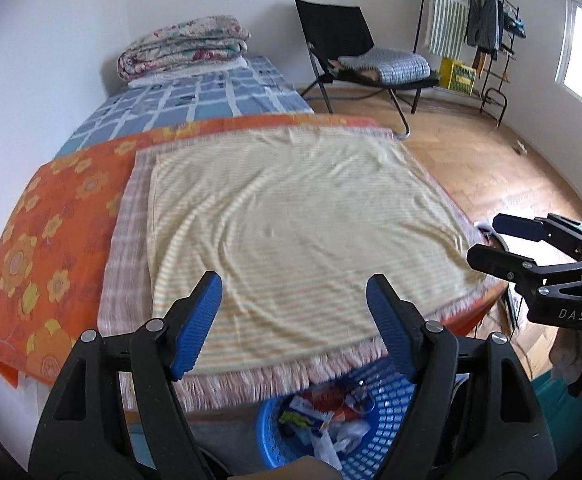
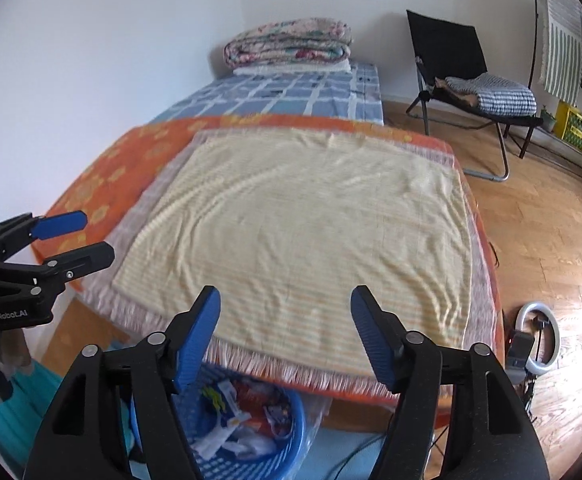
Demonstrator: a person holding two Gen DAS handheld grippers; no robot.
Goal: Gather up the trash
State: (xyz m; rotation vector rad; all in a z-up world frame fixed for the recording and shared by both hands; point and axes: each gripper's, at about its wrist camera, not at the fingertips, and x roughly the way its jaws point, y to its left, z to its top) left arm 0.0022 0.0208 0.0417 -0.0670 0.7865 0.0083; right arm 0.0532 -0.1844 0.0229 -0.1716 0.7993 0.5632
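Note:
A blue plastic basket (image 1: pixel 387 404) (image 2: pixel 295 420) sits on the floor at the foot of the bed, below both grippers. Trash (image 1: pixel 331 412) (image 2: pixel 247 412) fills it: wrappers, white paper and coloured packets. My left gripper (image 1: pixel 295 292) hangs over the bed's near edge, jaws wide apart with nothing between them. My right gripper (image 2: pixel 285 306) is open the same way, also holding nothing. Each gripper shows from the side in the other's view: the right gripper (image 1: pixel 487 240) at the right edge, the left gripper (image 2: pixel 87 236) at the left edge.
A pale yellow striped towel (image 1: pixel 291 216) (image 2: pixel 311 216) lies flat over a fringed cloth and an orange flowered sheet (image 1: pixel 51 240) on the bed. A folded quilt (image 1: pixel 183 46), a black chair (image 1: pixel 343 40), a clothes rack (image 1: pixel 487 24) and a ring light (image 2: pixel 539 336) stand around on wooden floor.

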